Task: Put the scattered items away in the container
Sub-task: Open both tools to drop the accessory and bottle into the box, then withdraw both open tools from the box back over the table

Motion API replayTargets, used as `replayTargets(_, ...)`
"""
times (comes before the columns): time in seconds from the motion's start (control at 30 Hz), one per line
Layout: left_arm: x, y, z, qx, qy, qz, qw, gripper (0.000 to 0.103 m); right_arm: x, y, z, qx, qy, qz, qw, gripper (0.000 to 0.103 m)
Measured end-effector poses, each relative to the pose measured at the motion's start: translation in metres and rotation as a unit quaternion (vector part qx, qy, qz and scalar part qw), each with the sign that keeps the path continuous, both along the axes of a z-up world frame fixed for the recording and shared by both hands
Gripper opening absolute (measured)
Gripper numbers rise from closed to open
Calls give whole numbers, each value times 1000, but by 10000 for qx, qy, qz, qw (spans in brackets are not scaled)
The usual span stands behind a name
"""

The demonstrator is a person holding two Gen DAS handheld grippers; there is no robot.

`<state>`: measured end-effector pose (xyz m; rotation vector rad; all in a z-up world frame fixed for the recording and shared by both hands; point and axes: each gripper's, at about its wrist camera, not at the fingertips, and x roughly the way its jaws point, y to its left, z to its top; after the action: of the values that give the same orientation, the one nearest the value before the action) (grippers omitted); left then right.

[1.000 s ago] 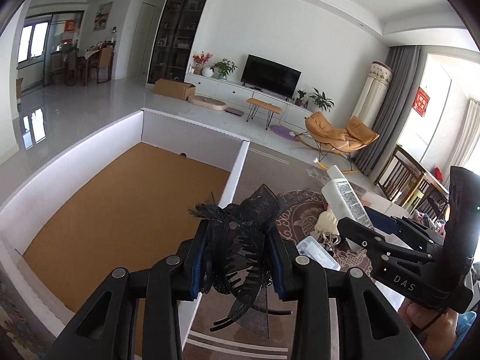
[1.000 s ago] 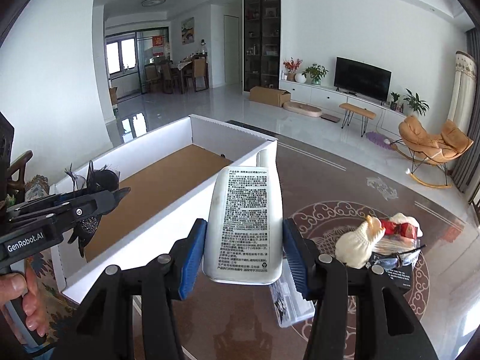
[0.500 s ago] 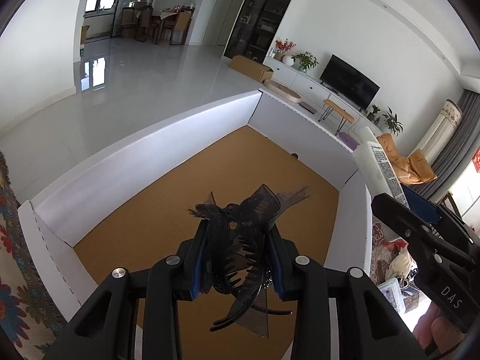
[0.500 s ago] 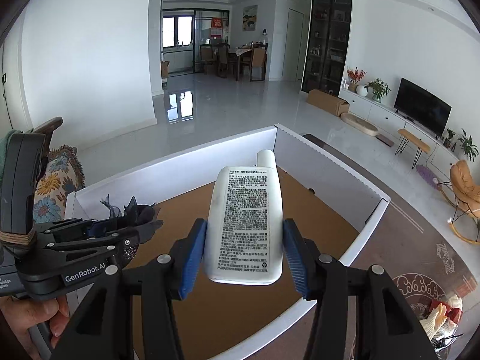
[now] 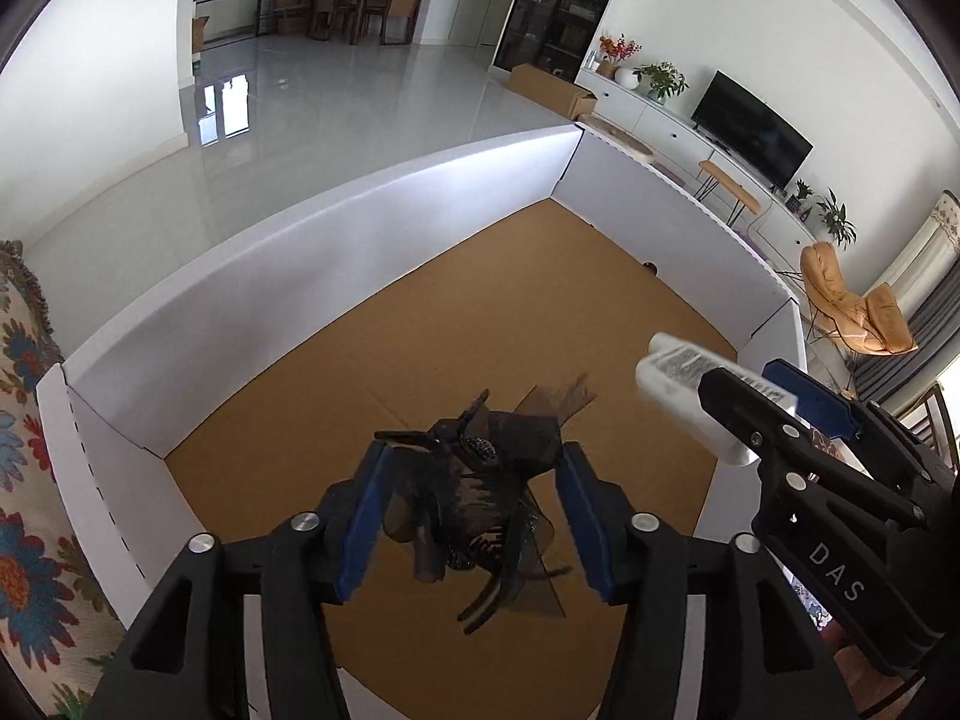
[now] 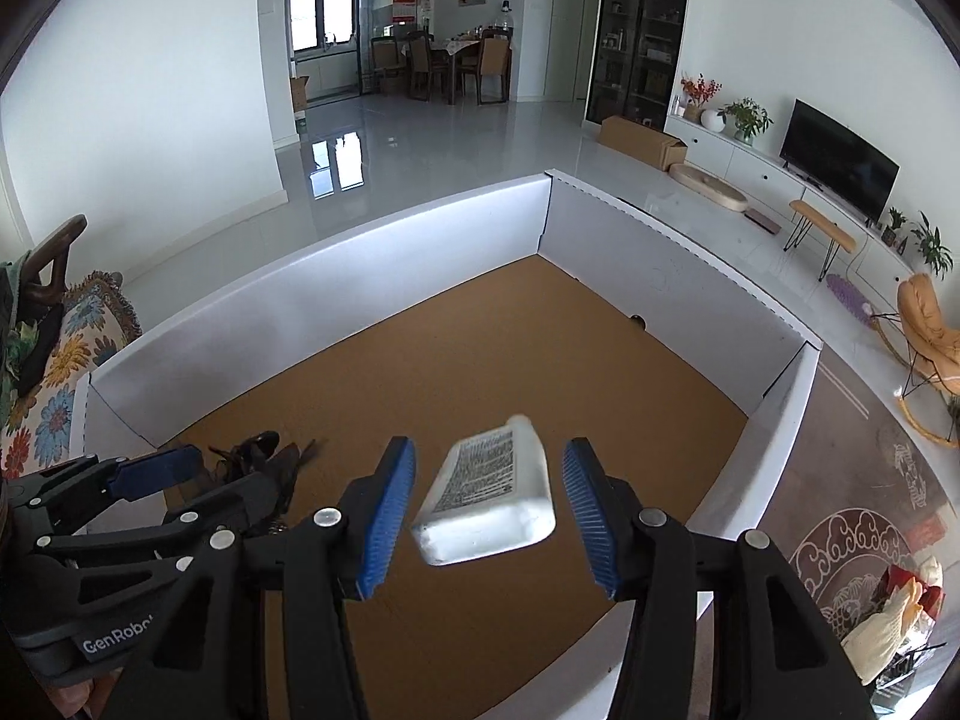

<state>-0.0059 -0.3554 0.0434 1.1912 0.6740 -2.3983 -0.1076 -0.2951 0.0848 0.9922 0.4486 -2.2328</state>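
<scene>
Left tool [image 5: 471,513] over the box, blue pads spreading apart; black hair clip [image 5: 480,498] with gauzy bow and feathery trim sits loose between them, pads not pressing it, above the brown floor of the box. Right tool [image 6: 489,510] likewise released: clear gaps on both sides of the white bottle [image 6: 489,501], which is tilted, blurred, its printed label facing up, cap end pointing away.

Container: large white-walled box [image 6: 336,300], cork-brown bottom, otherwise bare apart from a small dark spot near the far corner.

Left view alone shows the clip's comb teeth and beaded centre. Right view alone shows the remaining clutter [image 6: 888,618] on the patterned rug outside the box at lower right: a cream-coloured item and something red. Both views show the floral blanket [image 5: 24,540] left of the box.
</scene>
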Motion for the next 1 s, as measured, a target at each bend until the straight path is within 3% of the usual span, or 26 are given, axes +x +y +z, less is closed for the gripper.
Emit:
replayTargets(0.03,0,2,1,-21,8,5,10000,81,-2,1,-1,6,-49,-1,10000,54)
replayTargets(0.27,-2,3,-2,20,14,91,10000,82,-6,11,2,-63,-35,-51,10000,55)
replayTargets(0.6,2,9,-1,-89,44,125,9999,82,6,55,23,-602,203,-375,9973,55)
replayTargets(0.8,28,39,31,-453,844,104,9953,82,34,123,48,-1189,654,-696,9883,55)
replayTargets(1.0,40,120,73,-645,1617,-871,9809,82,76,211,52,-1383,1192,-1296,9746,55)
